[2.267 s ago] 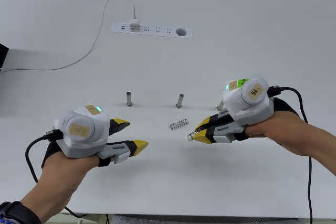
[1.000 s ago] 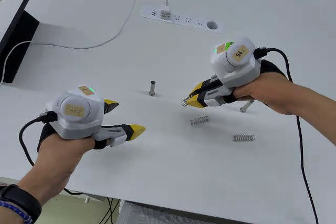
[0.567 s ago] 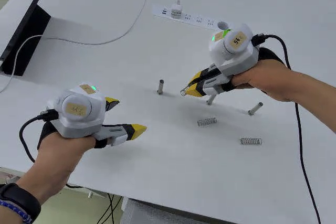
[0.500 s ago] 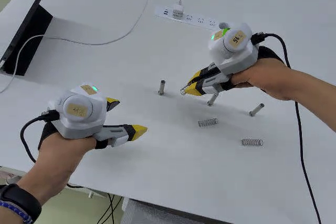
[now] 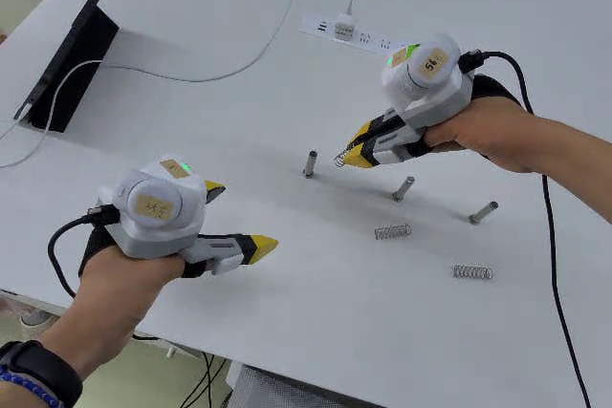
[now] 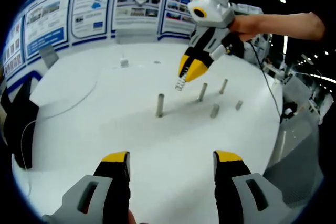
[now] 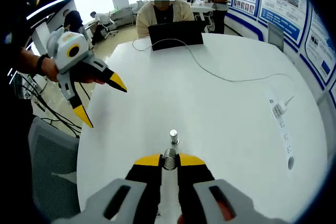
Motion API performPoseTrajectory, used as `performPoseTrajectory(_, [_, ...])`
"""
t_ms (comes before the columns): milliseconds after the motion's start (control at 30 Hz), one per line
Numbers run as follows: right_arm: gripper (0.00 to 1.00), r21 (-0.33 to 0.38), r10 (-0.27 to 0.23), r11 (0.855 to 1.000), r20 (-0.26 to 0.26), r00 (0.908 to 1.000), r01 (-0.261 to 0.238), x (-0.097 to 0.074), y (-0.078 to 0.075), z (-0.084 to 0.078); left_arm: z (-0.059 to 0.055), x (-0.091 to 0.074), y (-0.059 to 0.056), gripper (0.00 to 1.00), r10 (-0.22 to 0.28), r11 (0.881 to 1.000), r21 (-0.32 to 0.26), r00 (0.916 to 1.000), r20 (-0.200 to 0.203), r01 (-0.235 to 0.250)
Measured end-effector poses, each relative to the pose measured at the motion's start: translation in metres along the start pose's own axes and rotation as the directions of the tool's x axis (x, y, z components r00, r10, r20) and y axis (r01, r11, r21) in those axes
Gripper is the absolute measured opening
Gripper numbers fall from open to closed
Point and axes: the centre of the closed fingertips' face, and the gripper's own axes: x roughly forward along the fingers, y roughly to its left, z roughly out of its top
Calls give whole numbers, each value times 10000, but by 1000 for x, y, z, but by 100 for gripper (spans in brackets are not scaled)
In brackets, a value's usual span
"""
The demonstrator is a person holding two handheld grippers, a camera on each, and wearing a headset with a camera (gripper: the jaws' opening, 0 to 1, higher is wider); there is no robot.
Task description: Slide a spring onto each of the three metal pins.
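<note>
We are on the first step, because none of the three pins has a spring on it yet. Our right gripper (image 5: 354, 156), a white and grey hand tool with black jaws and yellow tips, has its jaws pressed together on a small silver coil spring (image 5: 338, 160). The coil spring is up in the air over the middle of the flat white worktop (image 5: 382, 332). It is close to the top of the left pin (image 5: 310, 163), a short grey metal peg, but it is not on it.

The coil spring sticks out past the yellow tips, so its long side runs the same way as the jaws. Its free end points at the left pin and slants down toward the worktop. The left pin stands straight up. In the right gripper view the pin's round top sits right ahead of the coil spring, in line with it.

We think the next move is to tip the coil spring more upright, so its open end looks down on the pin's top, and then lower it so the coil slips over.

The middle pin (image 5: 404, 188) and the right pin (image 5: 483, 212) are bare. One loose spring (image 5: 392, 231) and the other loose spring (image 5: 471, 272) lie flat between them and the near edge.

Our left gripper (image 5: 239, 219) has its jaws spread wide and holds nothing. It hovers toward the near left corner.
</note>
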Motion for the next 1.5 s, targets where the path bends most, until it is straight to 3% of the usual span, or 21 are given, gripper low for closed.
performPoseTrajectory(567, [12, -611, 325, 9976, -190, 9993, -336, 21, -8, 22, -3, -4, 2, 65, -23, 9997, -245, 10000, 2, 23])
performPoseTrajectory(967, [12, -678, 476, 9964, -412, 9980, -503, 29, -7, 16, -5, -3, 0, 65, -70, 9986, -524, 10000, 51, 72])
performPoseTrajectory(1500, [12, -642, 587, 9961, -304, 9978, -605, 34, -2, 23, -10, -1, -1, 66, -113, 9988, -474, 9998, -147, 106])
